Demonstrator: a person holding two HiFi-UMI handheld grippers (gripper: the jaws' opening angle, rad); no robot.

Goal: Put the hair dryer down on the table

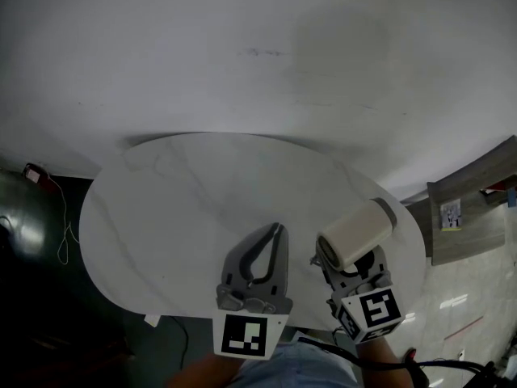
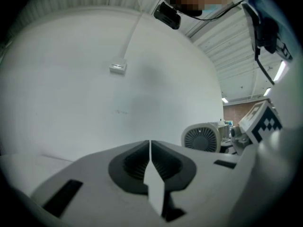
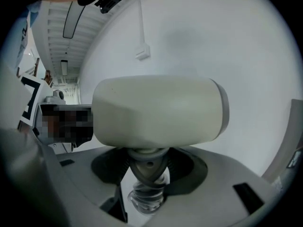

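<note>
The cream hair dryer [image 1: 358, 233] has a grey front ring and is held up above the near right part of the white marble table [image 1: 178, 200]. My right gripper [image 1: 343, 269] is shut on its folded handle. In the right gripper view the dryer's barrel [image 3: 158, 111] lies crosswise over the jaws, and the grey handle hinge [image 3: 147, 167] is pinched between them. My left gripper [image 1: 275, 234] stands beside it to the left, shut and empty, with its jaws touching [image 2: 150, 161]. The dryer's rear grille [image 2: 201, 138] shows at the right of the left gripper view.
The round table sits against a plain white wall [image 1: 258, 55]. A cable with a small plug [image 1: 36, 172] lies on the dark floor at the left. A grey wooden shelf [image 1: 472, 208] stands to the right of the table.
</note>
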